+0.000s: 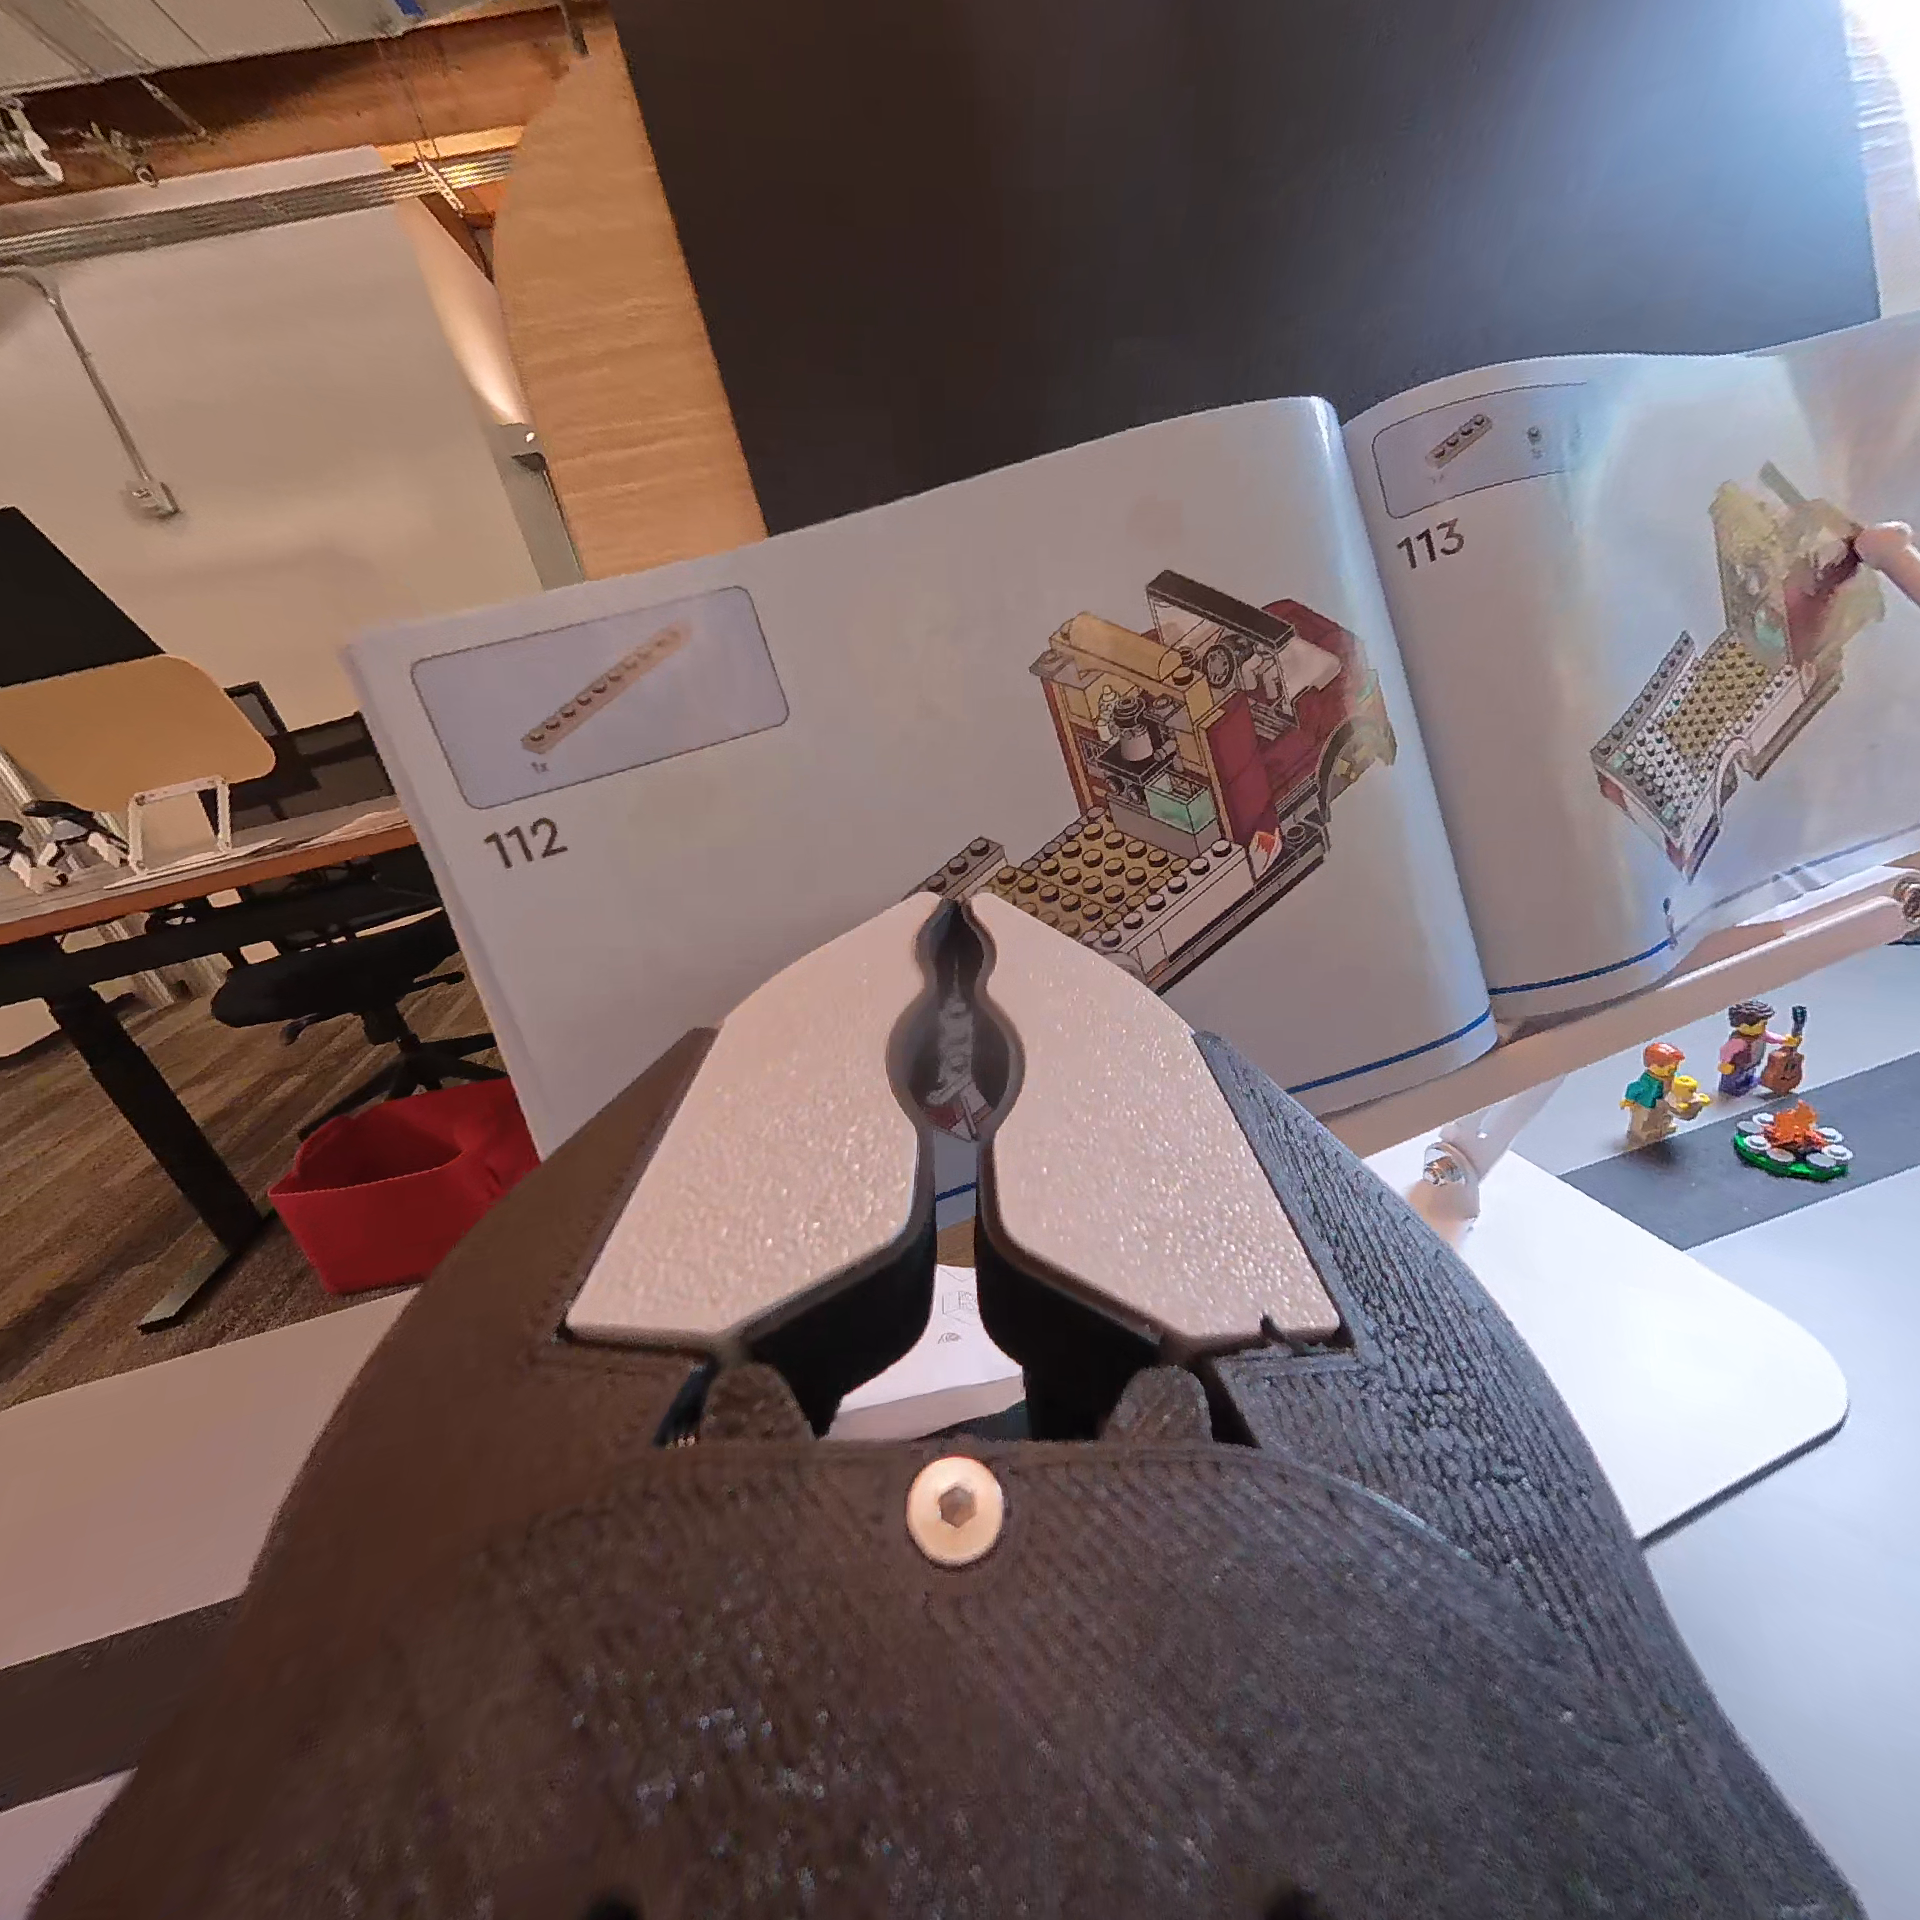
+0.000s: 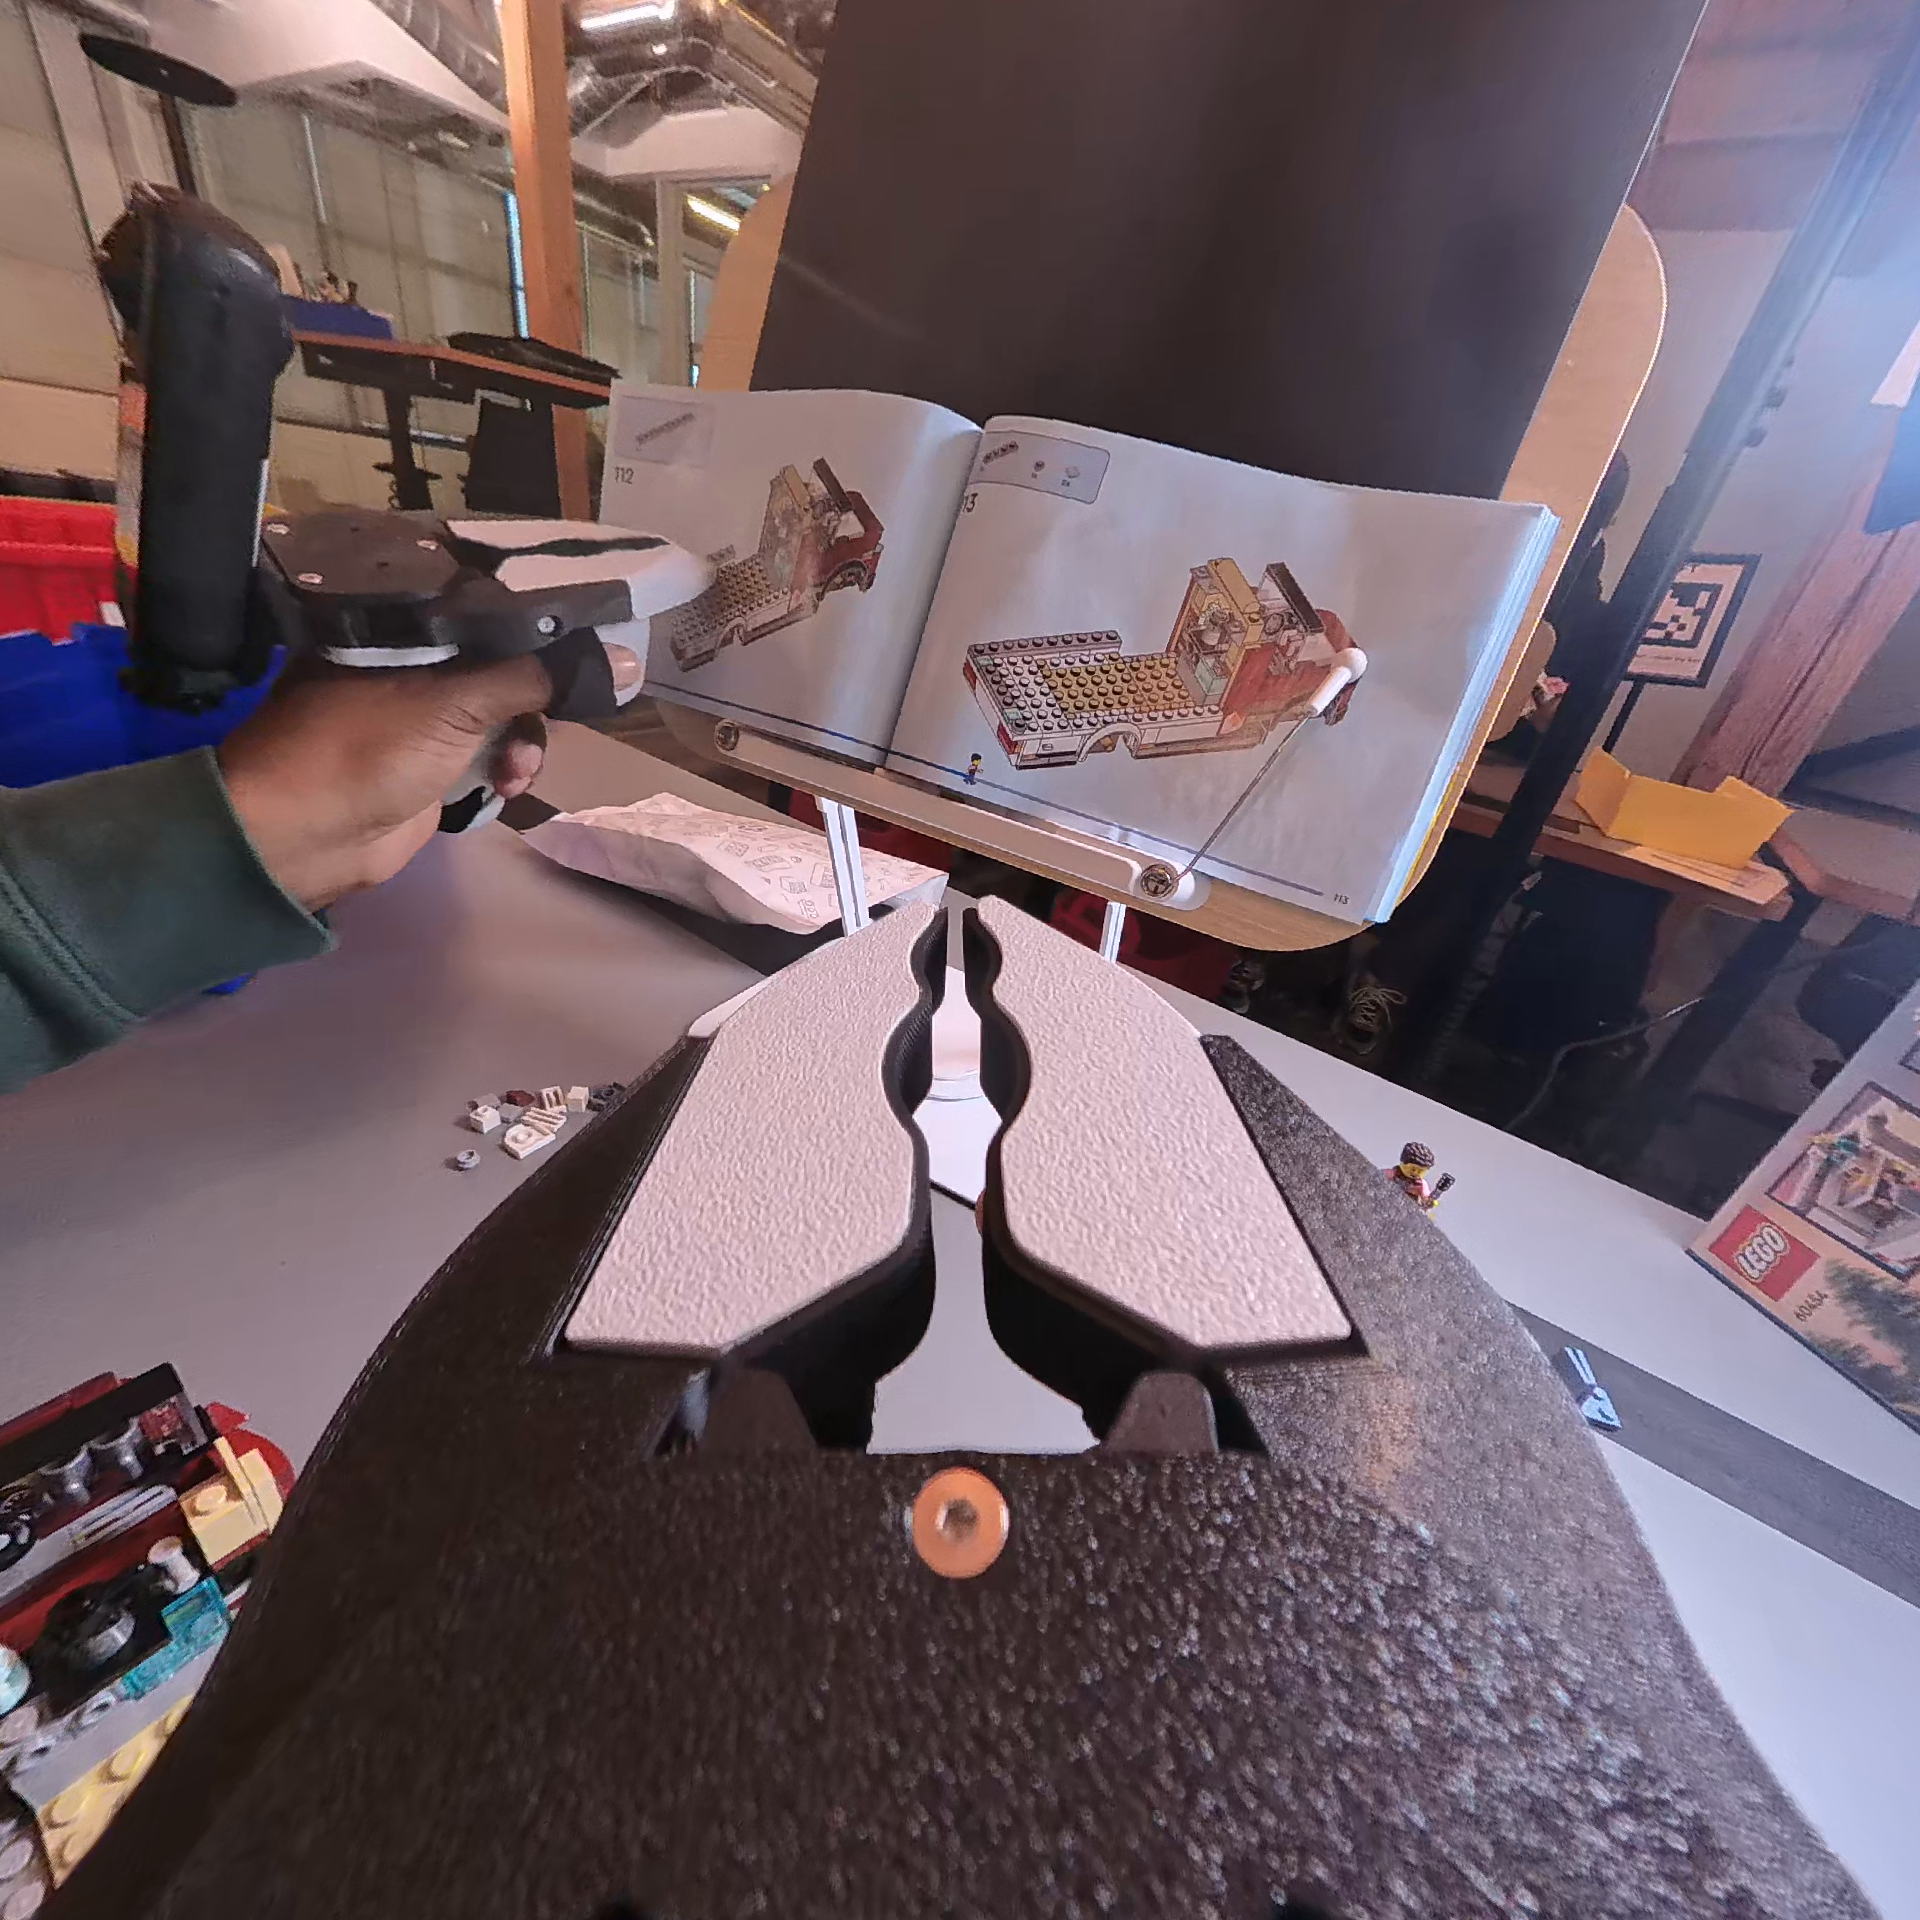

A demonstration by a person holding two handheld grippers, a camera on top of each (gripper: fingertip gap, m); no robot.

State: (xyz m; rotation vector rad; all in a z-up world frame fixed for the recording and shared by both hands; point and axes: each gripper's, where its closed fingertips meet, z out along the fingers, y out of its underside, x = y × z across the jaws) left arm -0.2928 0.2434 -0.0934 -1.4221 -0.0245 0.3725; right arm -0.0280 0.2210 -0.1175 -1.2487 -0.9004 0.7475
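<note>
Presently hovering at the left page of the open booklet (image 1: pixel 831 727) with the left claw (image 1: pixel 958 906), tips meeting and gripping nothing. Pointing at the printed drawing low on that page; seen from the right wrist, looking as if brushing the paper, though not telling for sure whether touching or just short of it. Being carried by a hand (image 2: pixel 364 769) in a green sleeve.

Hanging lower and nearer with the right claw (image 2: pixel 956 912), fingers (image 2: pixel 810 1122) drawn in to a thin slit with nothing between them, aiming at the white foot of the wooden stand (image 2: pixel 1039 831) and well apart from the pages.

Resting the booklet propped and tilted on that stand at the far side of the bench (image 2: pixel 312 1039), the right page pinned by a wire holder (image 2: pixel 1340 675), the left page bulging loose.

Judging the pages as thin, light, floppy and rather glossy, so likely slipping under a smooth pad and creasing or tearing if pinched hard. Judging the free outer edge or corner of the left page as the safest place for taking hold, away from the spine.

Lying around: a white paper bag (image 2: pixel 707 842), a few small loose bricks (image 2: pixel 530 1117), a half-built model (image 2: pixel 114 1507), toy figures (image 1: pixel 1704 1081) and a printed box (image 2: pixel 1839 1247).
</note>
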